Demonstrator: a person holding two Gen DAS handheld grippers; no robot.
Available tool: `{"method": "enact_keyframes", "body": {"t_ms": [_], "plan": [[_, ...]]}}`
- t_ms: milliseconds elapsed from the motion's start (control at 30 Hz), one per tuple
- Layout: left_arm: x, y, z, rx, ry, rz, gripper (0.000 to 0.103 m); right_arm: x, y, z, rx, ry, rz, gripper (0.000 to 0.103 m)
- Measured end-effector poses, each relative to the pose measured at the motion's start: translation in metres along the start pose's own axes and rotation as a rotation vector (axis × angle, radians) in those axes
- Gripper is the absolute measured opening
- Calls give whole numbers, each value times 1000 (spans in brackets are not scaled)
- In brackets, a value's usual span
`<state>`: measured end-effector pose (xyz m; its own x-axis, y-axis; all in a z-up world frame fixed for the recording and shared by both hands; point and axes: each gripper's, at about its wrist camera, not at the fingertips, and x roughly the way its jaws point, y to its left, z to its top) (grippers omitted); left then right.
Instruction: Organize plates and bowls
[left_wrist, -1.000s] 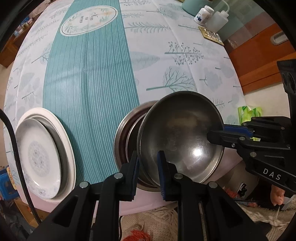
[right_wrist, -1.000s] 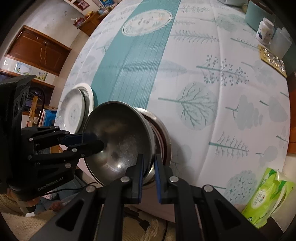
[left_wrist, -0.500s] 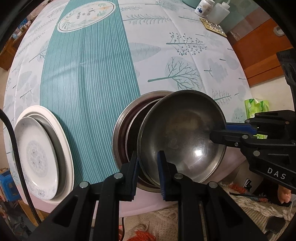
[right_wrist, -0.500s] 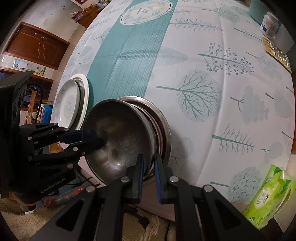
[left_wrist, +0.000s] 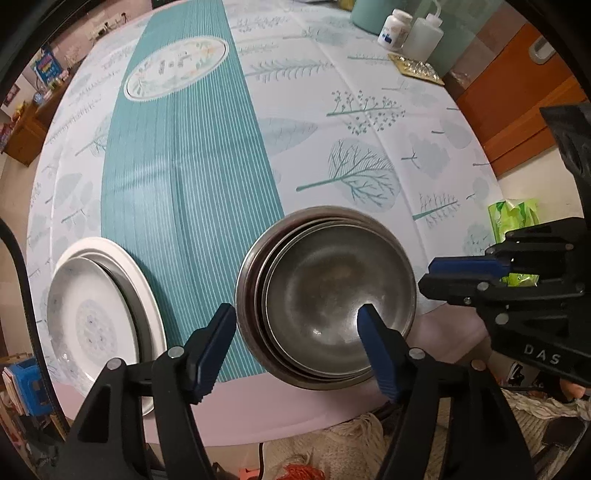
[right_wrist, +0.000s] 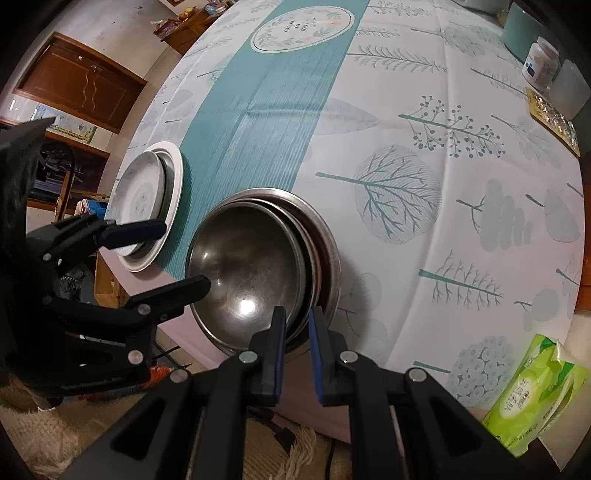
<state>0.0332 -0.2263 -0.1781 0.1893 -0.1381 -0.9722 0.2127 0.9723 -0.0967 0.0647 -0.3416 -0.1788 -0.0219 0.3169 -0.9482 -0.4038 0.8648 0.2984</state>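
A stack of steel bowls (left_wrist: 332, 291) sits near the table's front edge; it also shows in the right wrist view (right_wrist: 255, 266). The top bowl rests nested in the stack. My left gripper (left_wrist: 295, 332) is open, its jaws spread either side of the stack's near-left rim. My right gripper (right_wrist: 297, 325) is shut on the top bowl's near rim. In the left wrist view the right gripper (left_wrist: 436, 273) sits at the stack's right edge. A stack of white plates (left_wrist: 99, 314) lies to the left; it also shows in the right wrist view (right_wrist: 147, 199).
A green tissue pack (right_wrist: 535, 391) lies at the table's right front edge. A white bottle (left_wrist: 393, 24), a clear bottle (left_wrist: 423, 31) and a blister pack (left_wrist: 415, 68) stand at the far right. A teal-striped runner (left_wrist: 184, 166) crosses the tablecloth.
The top bowl has been lowered from its tilt and now sits nested in the stack. My left gripper has opened and let go of its rim. The right gripper stays shut on it.
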Motion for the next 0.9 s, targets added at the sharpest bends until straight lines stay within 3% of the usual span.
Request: {"method": "enact_keyframes", "body": {"t_ms": [367,433,500,633,900], "plan": [[-38,-9,-15,-16,-132,55,74,-16,6,-11,6,-100,-23,13],[-47,-9,-20,-34,-164,68,74,-20,8,-14,9,-124,-32,17],[-53,-8,-23,-46,-189,80,76,-25,10,-16,11,-154,-43,28],[-71,-6,-31,-57,-257,128,80,-38,13,-23,23,-221,-63,30],[-96,-1,-39,-64,-332,151,80,-66,32,-37,45,-368,-147,30]]}}
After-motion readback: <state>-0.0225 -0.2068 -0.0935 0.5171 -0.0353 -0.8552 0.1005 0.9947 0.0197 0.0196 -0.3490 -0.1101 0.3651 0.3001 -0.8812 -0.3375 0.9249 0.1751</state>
